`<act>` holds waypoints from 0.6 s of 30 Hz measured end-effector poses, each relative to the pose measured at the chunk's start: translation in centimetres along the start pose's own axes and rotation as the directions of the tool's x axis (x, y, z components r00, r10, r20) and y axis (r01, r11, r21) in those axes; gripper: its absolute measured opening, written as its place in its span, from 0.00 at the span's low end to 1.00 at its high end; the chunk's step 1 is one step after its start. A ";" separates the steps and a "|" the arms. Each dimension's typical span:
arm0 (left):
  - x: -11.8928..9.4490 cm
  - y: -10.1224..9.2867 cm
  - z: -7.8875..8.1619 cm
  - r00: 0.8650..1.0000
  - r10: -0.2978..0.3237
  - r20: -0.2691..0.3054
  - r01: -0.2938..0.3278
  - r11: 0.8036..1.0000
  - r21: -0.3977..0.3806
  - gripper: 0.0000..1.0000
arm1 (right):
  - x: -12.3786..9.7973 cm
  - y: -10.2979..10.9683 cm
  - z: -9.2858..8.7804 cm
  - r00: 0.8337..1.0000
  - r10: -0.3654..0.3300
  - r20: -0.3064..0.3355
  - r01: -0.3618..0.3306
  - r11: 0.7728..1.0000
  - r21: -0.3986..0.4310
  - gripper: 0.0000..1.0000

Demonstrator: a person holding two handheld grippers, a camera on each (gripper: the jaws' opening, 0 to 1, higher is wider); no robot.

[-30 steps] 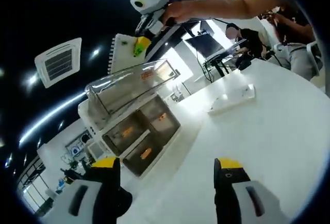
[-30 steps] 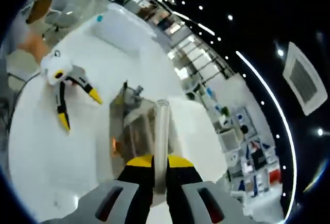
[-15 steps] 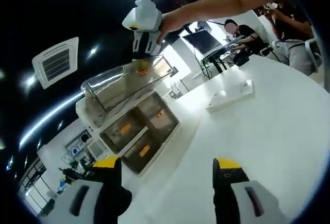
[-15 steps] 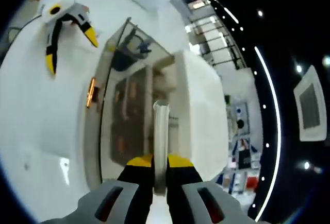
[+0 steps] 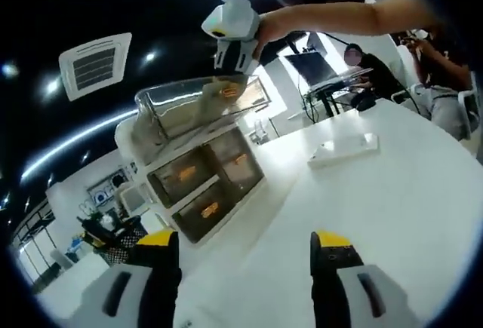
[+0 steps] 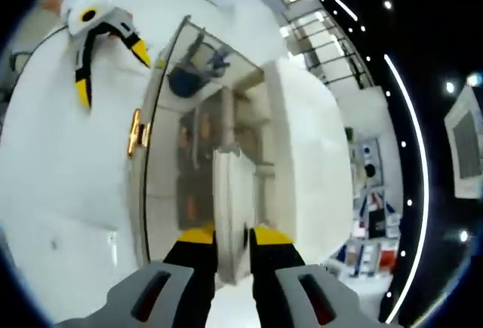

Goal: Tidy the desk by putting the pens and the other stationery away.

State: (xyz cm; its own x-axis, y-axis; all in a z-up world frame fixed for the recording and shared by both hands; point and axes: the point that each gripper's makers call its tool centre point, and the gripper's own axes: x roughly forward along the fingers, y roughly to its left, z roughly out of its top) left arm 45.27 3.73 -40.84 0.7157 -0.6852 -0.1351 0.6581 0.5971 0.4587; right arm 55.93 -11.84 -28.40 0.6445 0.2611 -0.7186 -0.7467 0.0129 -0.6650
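A white notebook [image 6: 232,207] stands edge-on between the yellow-tipped jaws of my right gripper [image 6: 234,236], which is shut on it inside the clear top tray [image 6: 170,154] of a desk organizer. In the left gripper view that organizer [image 5: 200,170] stands on the white table, with see-through drawers below. My right gripper [image 5: 230,78], held by a person's hand, reaches down into its top tray [image 5: 173,109]. My left gripper [image 5: 245,241] hovers open over the table with nothing between its jaws. It also appears in the right gripper view, where my left gripper [image 6: 112,75] is on the left.
A flat white block [image 5: 339,149] lies on the white table [image 5: 392,200] to the right of the organizer. People sit at desks with monitors [image 5: 313,64] in the background. Gold drawer handles [image 6: 136,132] face the table side.
The right gripper has lowered the notebook deeper into the top tray, and its jaws stand slightly wider. The left gripper has stayed open, and its view has shifted a little.
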 end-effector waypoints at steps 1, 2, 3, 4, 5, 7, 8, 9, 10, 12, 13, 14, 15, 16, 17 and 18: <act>0.0 0.1 -0.1 1.000 0.003 -0.002 -0.003 1.000 -0.003 0.70 | 0.0 0.2 0.0 0.999 0.035 0.012 -0.035 0.999 0.025 0.18; -0.1 0.1 0.0 1.000 0.005 -0.002 -0.005 1.000 -0.004 0.69 | 0.0 0.3 0.0 0.999 0.049 0.014 -0.049 0.998 0.035 0.19; -0.3 0.2 0.4 1.000 0.011 0.014 -0.010 0.999 -0.031 0.69 | -0.4 0.3 -0.2 0.997 0.073 0.029 -0.077 0.980 0.186 0.20; -0.3 0.2 0.4 1.000 0.008 0.016 -0.008 0.999 -0.041 0.69 | -0.7 0.3 -0.1 0.995 0.085 0.044 -0.093 0.969 0.227 0.23; -0.3 0.2 0.3 1.000 0.009 0.013 -0.008 0.999 -0.050 0.69 | -1.0 0.2 0.0 0.994 0.096 0.059 -0.109 0.957 0.268 0.26; -0.3 0.3 0.0 1.000 0.009 0.006 -0.009 0.998 -0.069 0.69 | -1.5 0.2 0.2 0.989 0.117 0.092 -0.142 0.927 0.347 0.30; -0.4 0.3 0.0 1.000 0.011 0.004 -0.011 0.998 -0.066 0.69 | -1.9 0.0 0.3 0.986 0.125 0.112 -0.159 0.909 0.384 0.31; -0.4 0.2 0.0 1.000 0.011 0.003 -0.011 0.998 -0.066 0.69 | -2.4 0.0 0.5 0.981 0.137 0.135 -0.182 0.887 0.424 0.35; -0.4 0.1 0.1 1.000 0.011 0.004 -0.011 0.998 -0.066 0.68 | -2.7 0.0 0.6 0.978 0.147 0.150 -0.200 0.873 0.446 0.40; -0.5 0.0 0.3 1.000 0.009 0.014 -0.008 0.997 -0.071 0.69 | -3.6 -0.5 0.9 0.971 0.136 0.199 -0.222 0.825 0.520 0.46; -0.6 -0.3 0.8 1.000 0.003 0.029 -0.001 0.997 -0.077 0.69 | -4.2 -1.2 1.1 0.968 0.099 0.231 -0.213 0.810 0.547 0.46; -0.6 -0.3 0.8 1.000 0.003 0.031 0.000 0.997 -0.079 0.69 | -4.4 -1.2 1.1 0.967 0.093 0.237 -0.213 0.805 0.553 0.46; -0.6 -0.4 0.9 0.999 0.002 0.032 0.000 0.997 -0.079 0.69 | -4.5 -1.3 1.1 0.966 0.089 0.241 -0.213 0.802 0.558 0.47; -0.6 -0.6 1.1 0.999 0.001 0.034 0.002 0.997 -0.079 0.69 | -4.9 -1.2 0.9 0.965 0.092 0.245 -0.218 0.798 0.562 0.48; -0.5 -0.7 1.1 0.999 -0.003 0.036 0.006 0.997 -0.074 0.69 | -5.0 -1.1 0.8 0.965 0.089 0.249 -0.220 0.793 0.568 0.49; -0.4 -0.6 1.0 0.999 -0.004 0.035 0.007 0.997 -0.071 0.69 | -5.2 -1.0 0.7 0.963 0.085 0.255 -0.222 0.785 0.578 0.49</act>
State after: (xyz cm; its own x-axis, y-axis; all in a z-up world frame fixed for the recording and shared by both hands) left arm 44.38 3.26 -40.21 0.7044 -0.7018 -0.1062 0.6777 0.6207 0.3942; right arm 53.26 -12.53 -23.83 0.5155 0.4991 -0.6966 -0.8247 0.5098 -0.2450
